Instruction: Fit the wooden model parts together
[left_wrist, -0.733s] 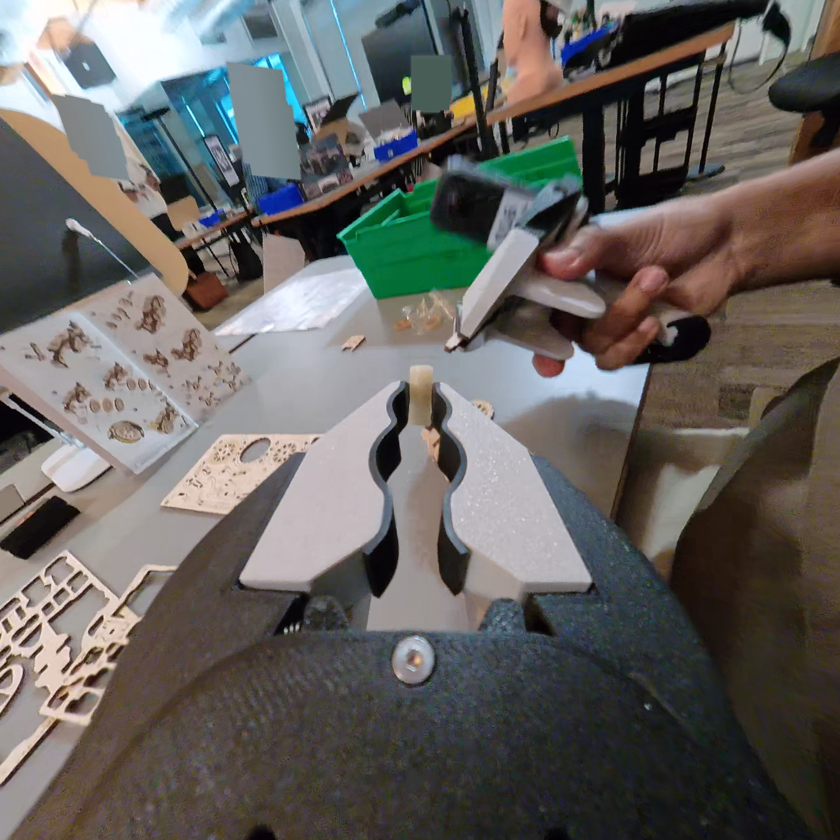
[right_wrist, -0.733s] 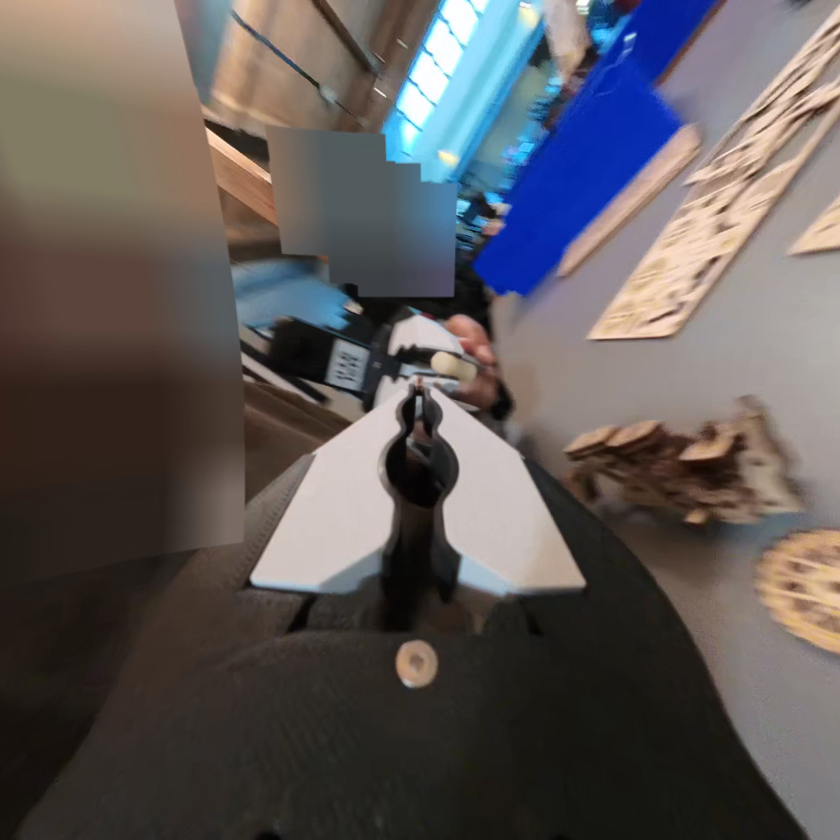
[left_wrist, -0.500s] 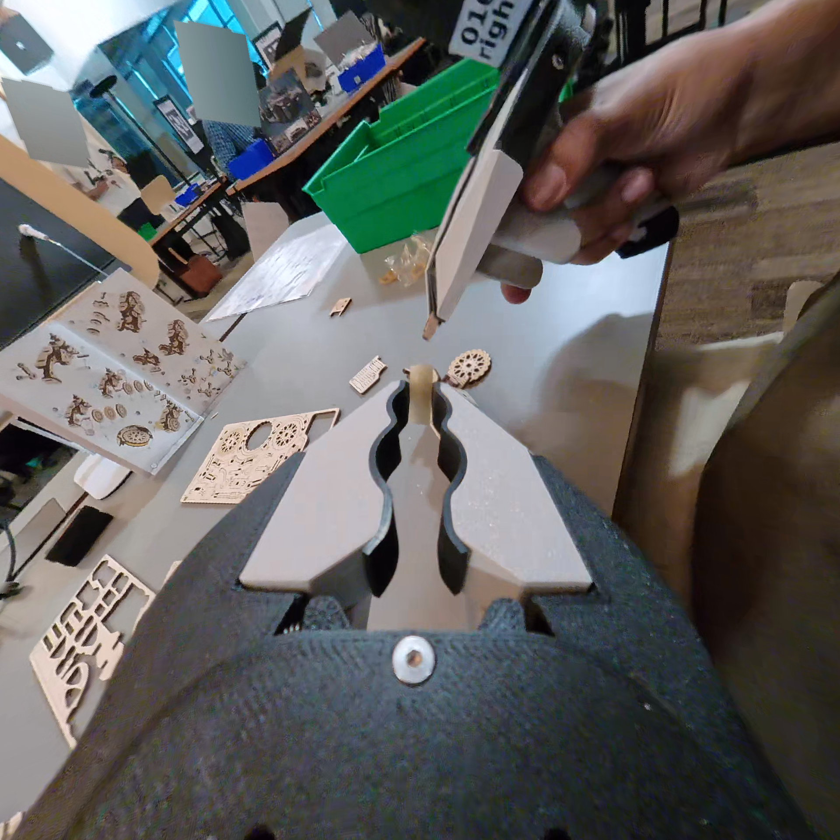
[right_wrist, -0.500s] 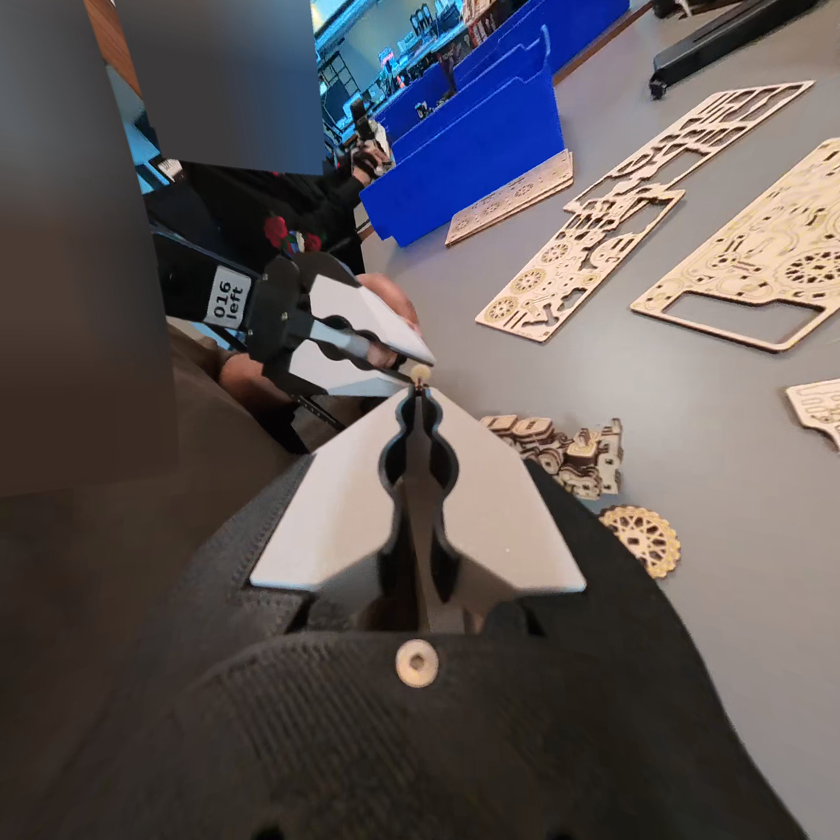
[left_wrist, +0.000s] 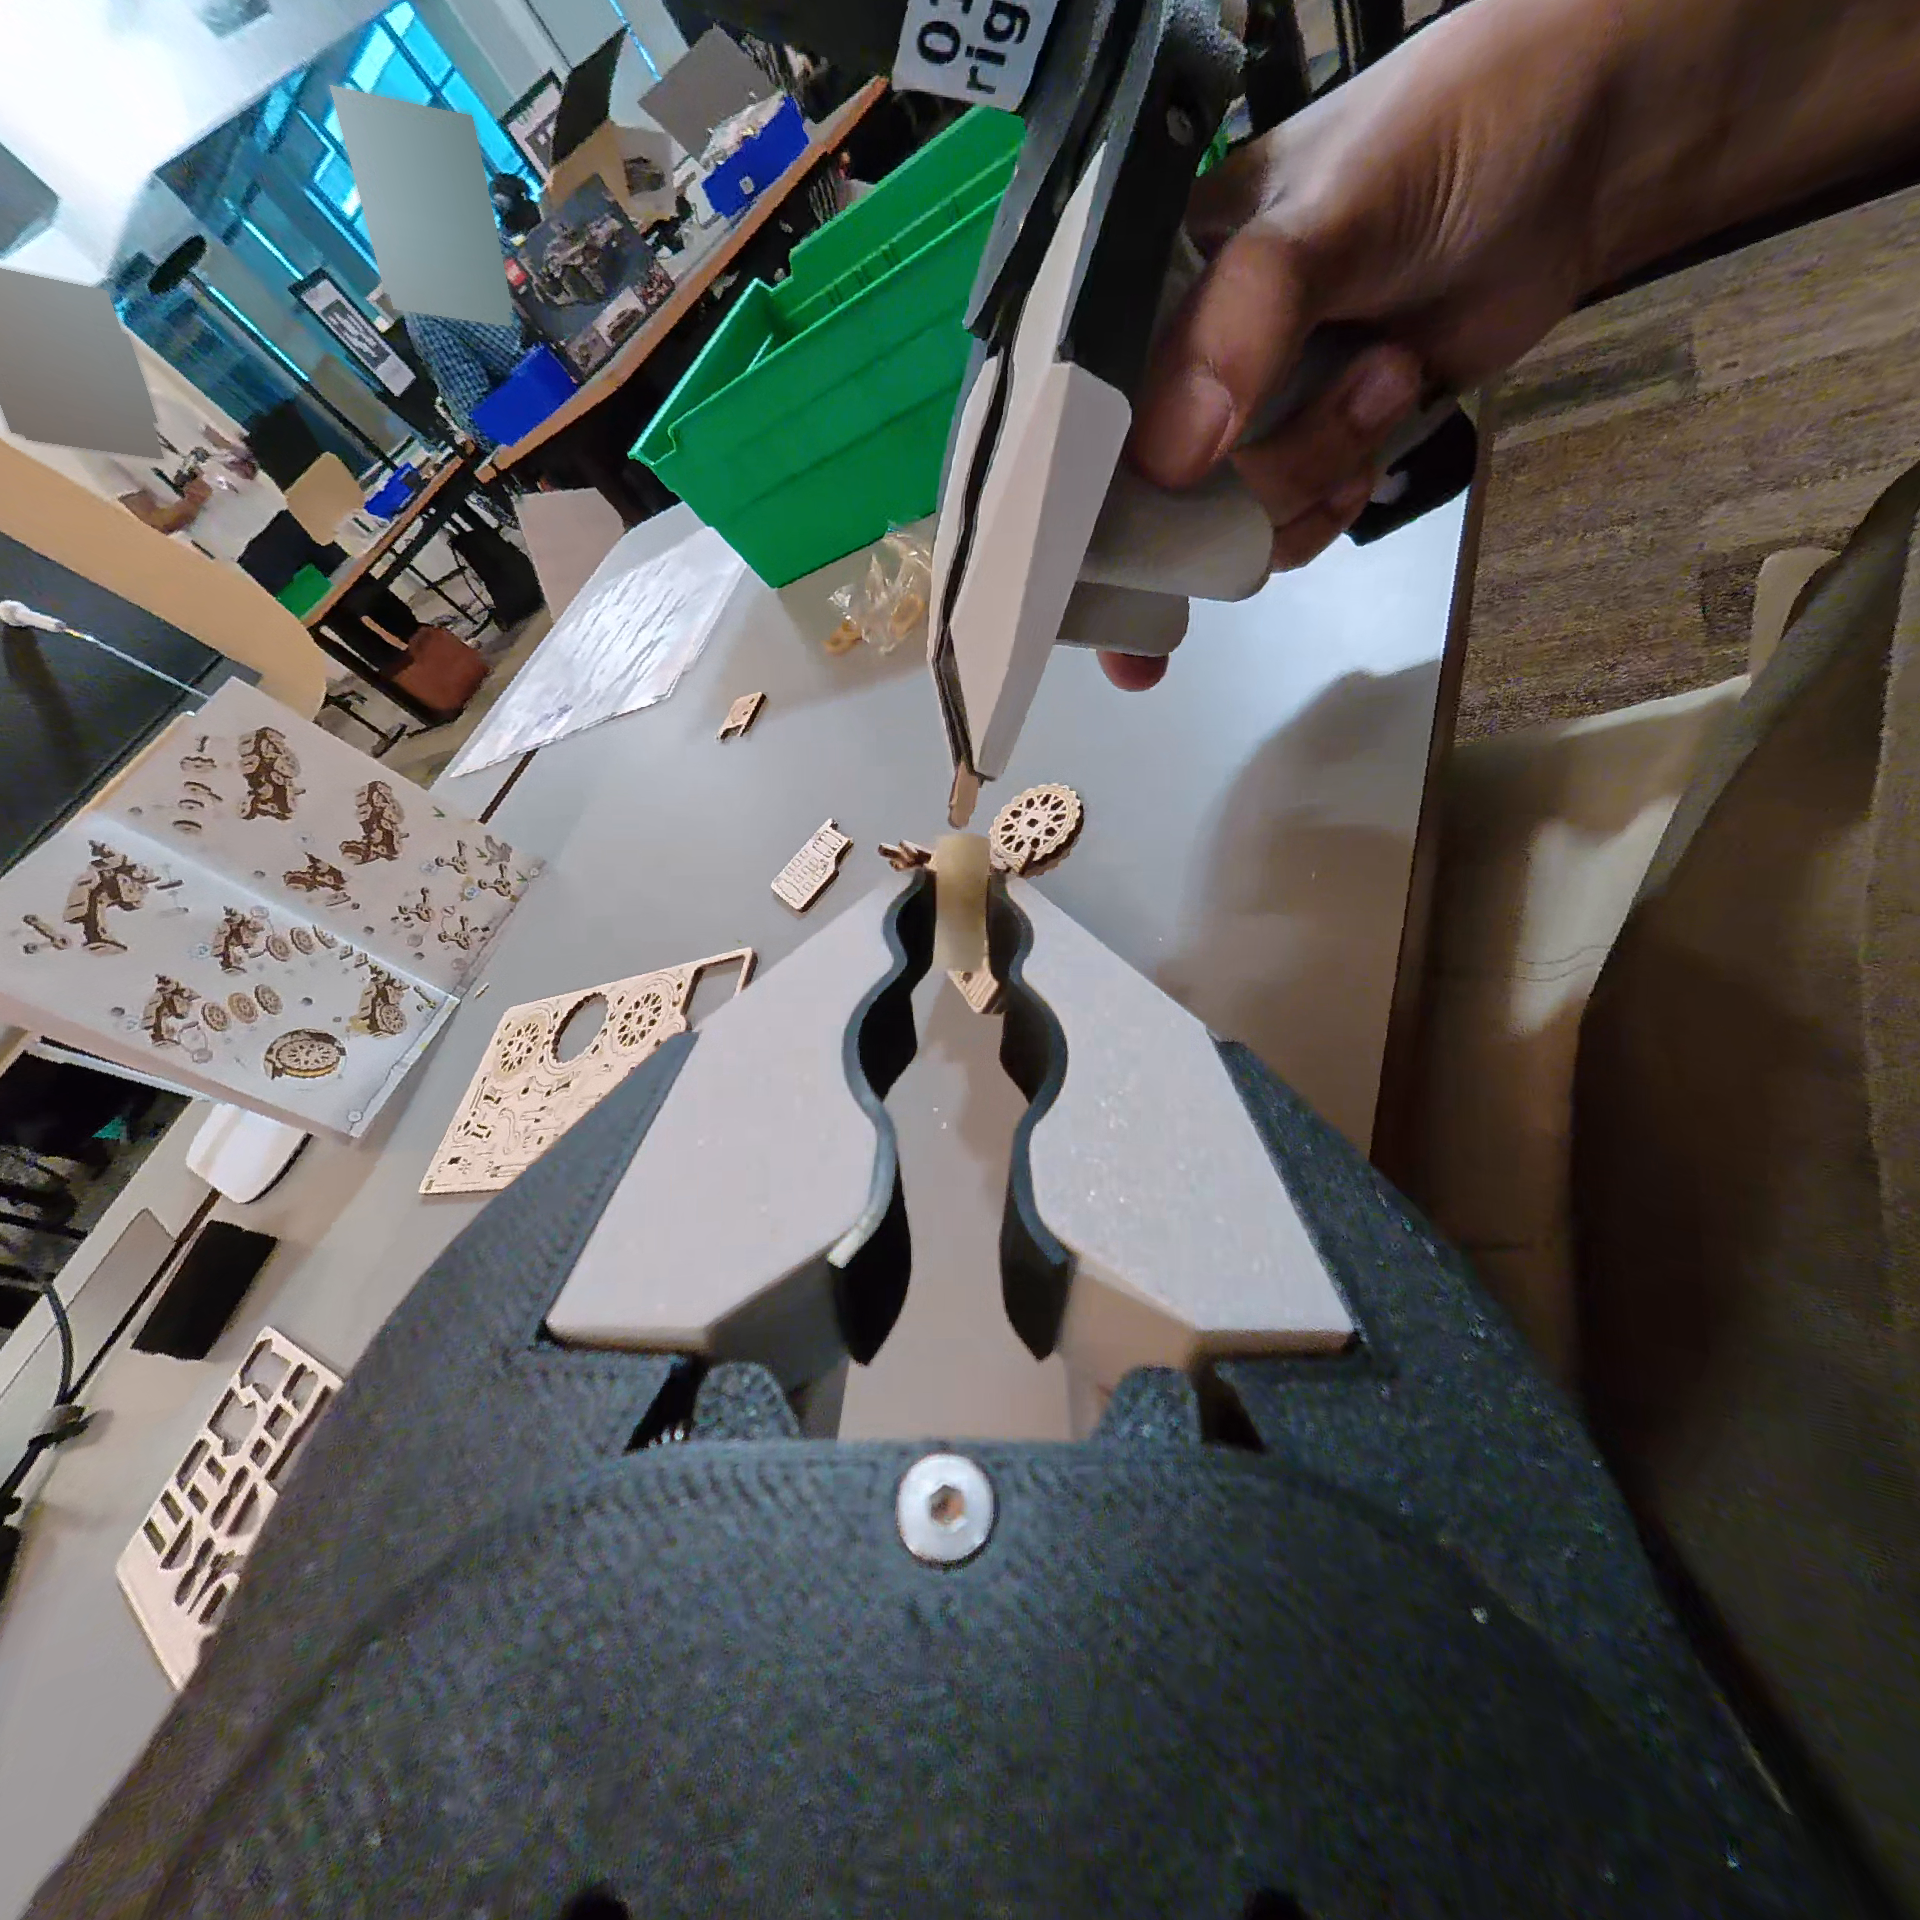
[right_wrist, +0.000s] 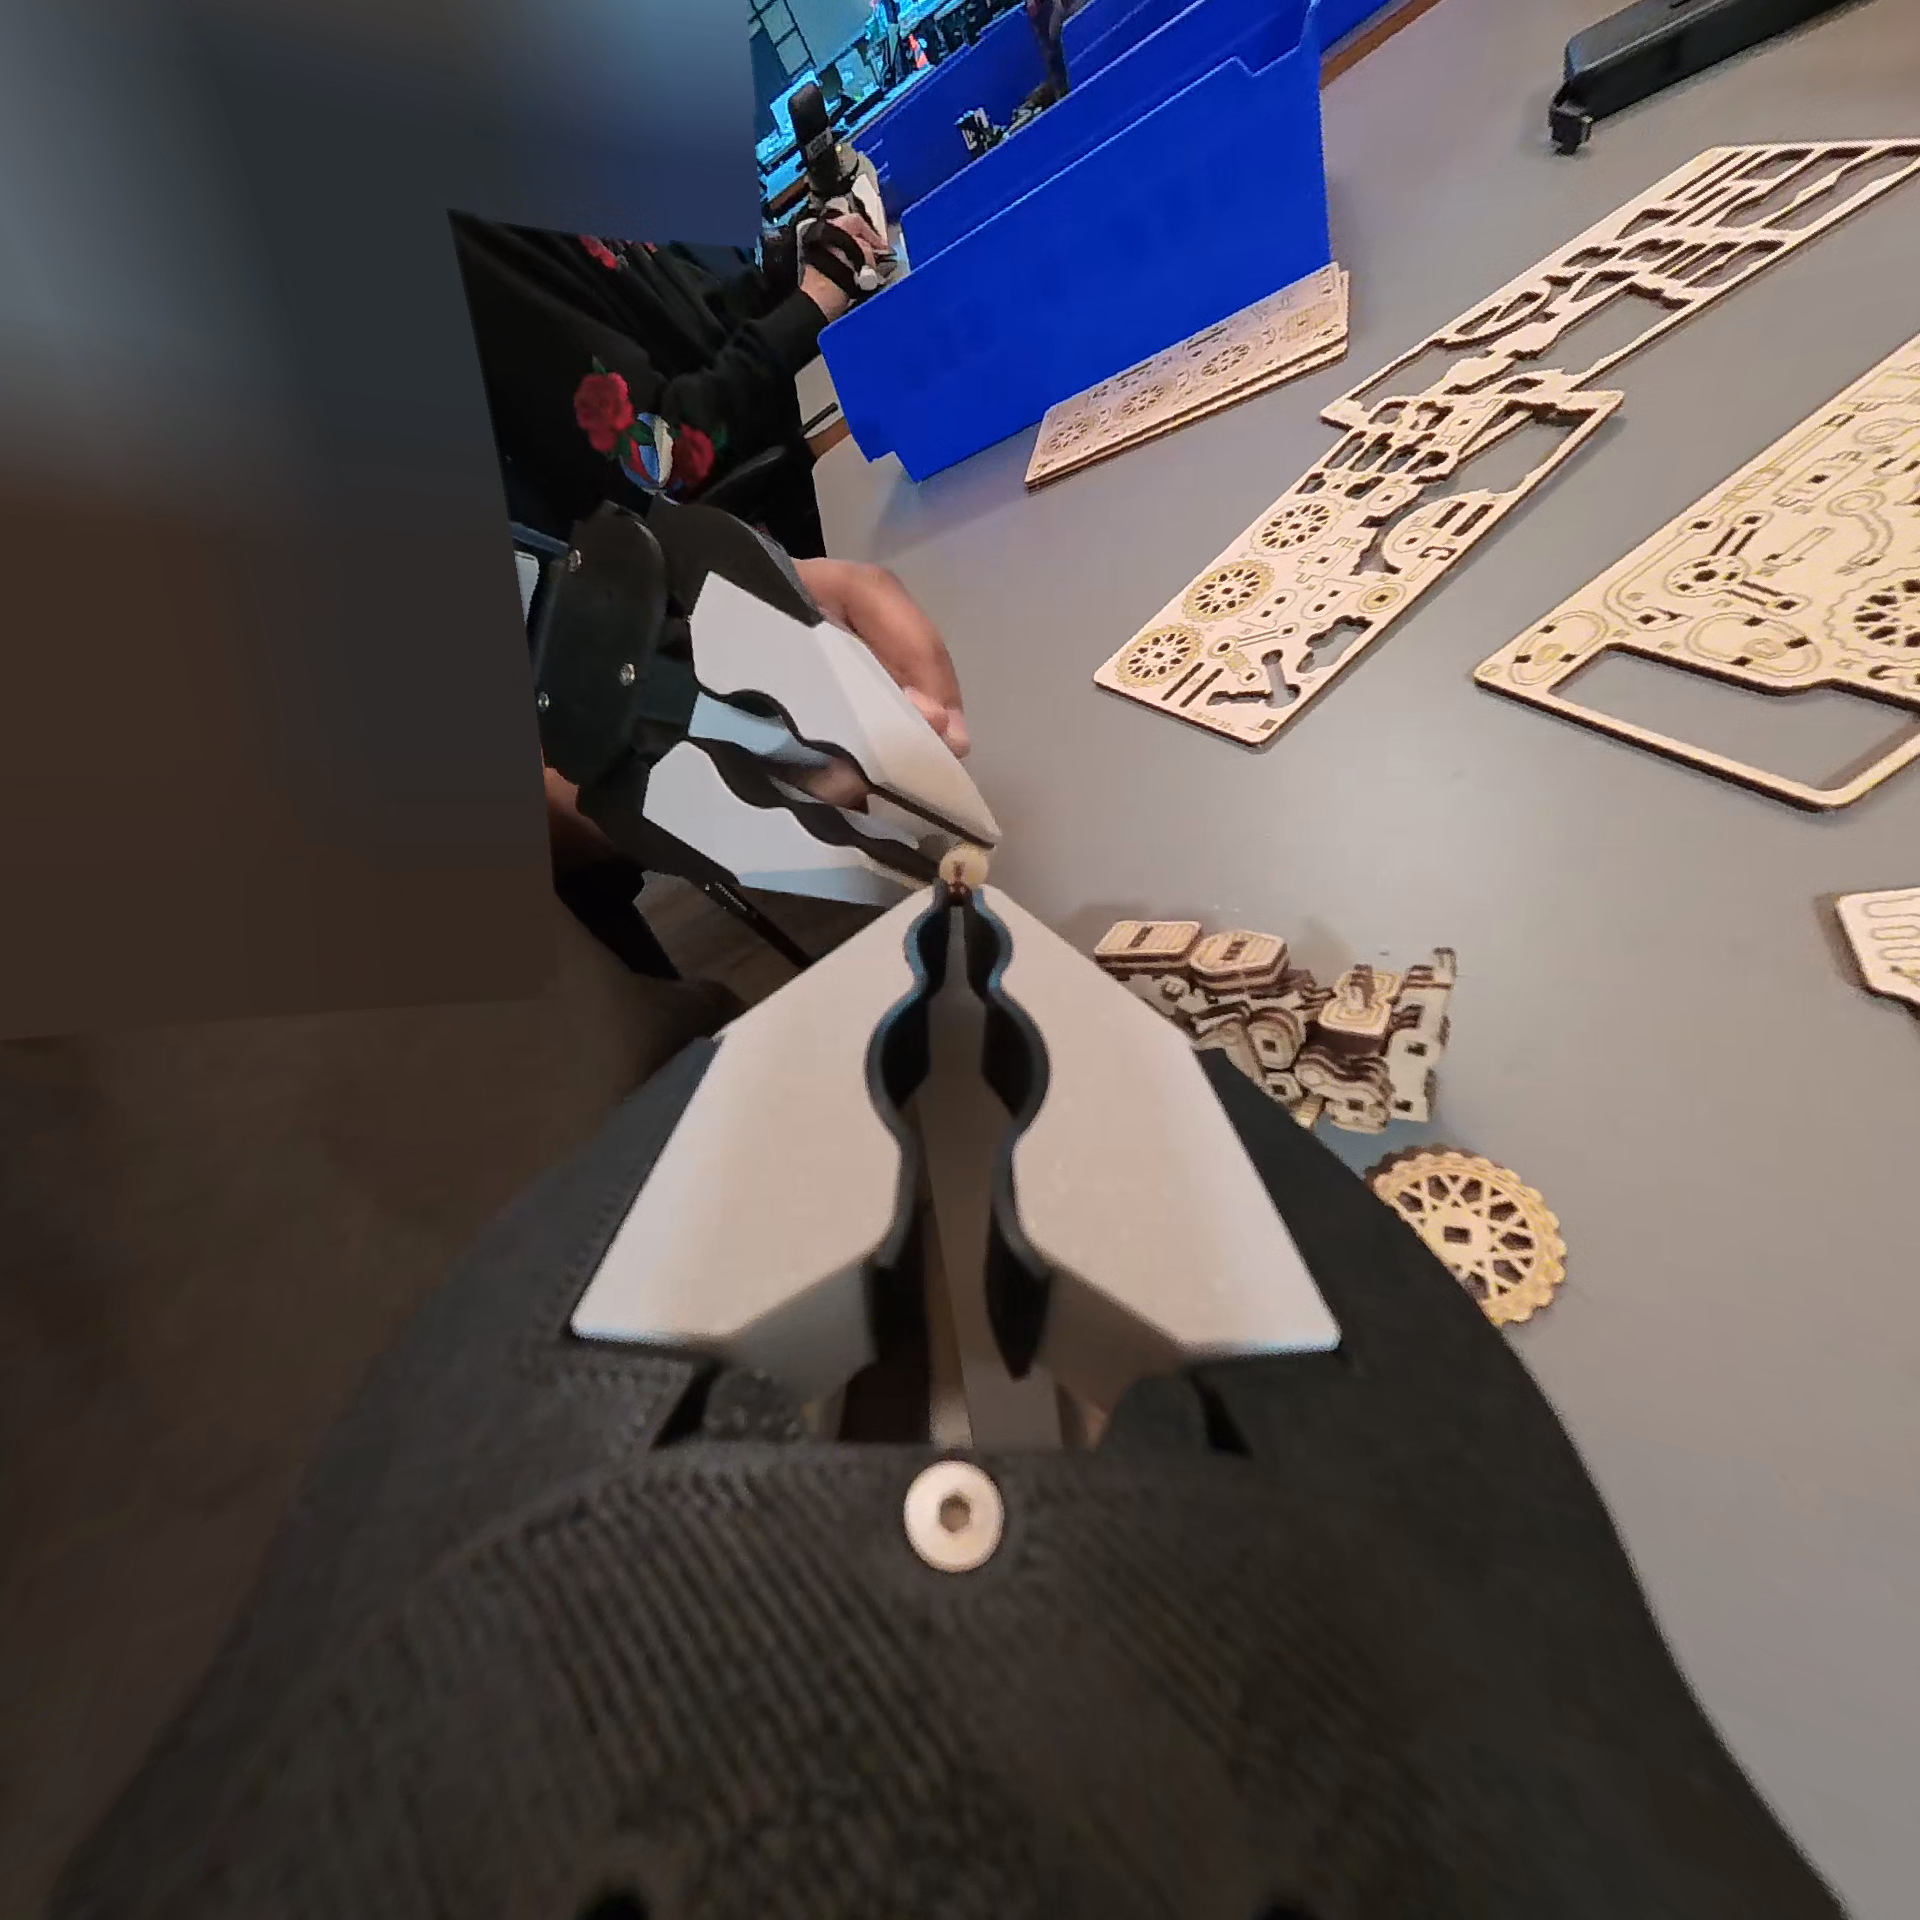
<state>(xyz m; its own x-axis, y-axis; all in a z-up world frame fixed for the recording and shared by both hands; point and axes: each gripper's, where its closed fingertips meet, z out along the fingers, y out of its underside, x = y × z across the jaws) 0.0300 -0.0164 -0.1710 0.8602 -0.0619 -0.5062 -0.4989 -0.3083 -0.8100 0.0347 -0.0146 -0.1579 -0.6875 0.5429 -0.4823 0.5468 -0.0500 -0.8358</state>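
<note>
Seen from the left wrist, the left gripper (left_wrist: 961, 883) is pinching a pale wooden ring (left_wrist: 963, 883) above the grey table (left_wrist: 1278, 790) while the right gripper (left_wrist: 964, 781), clamping a small wooden peg (left_wrist: 962, 798), is pointing down just above it; from the right wrist, the peg's tip (right_wrist: 956, 889) is nearly meeting that ring (right_wrist: 962, 862), beside a half-built wooden model (right_wrist: 1288, 1013).

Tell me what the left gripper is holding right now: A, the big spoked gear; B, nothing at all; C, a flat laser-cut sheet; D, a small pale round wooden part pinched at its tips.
D: the left gripper is shut on a small pale wooden part at its tips, while the spoked gear and the sheet lie on the table.
</note>
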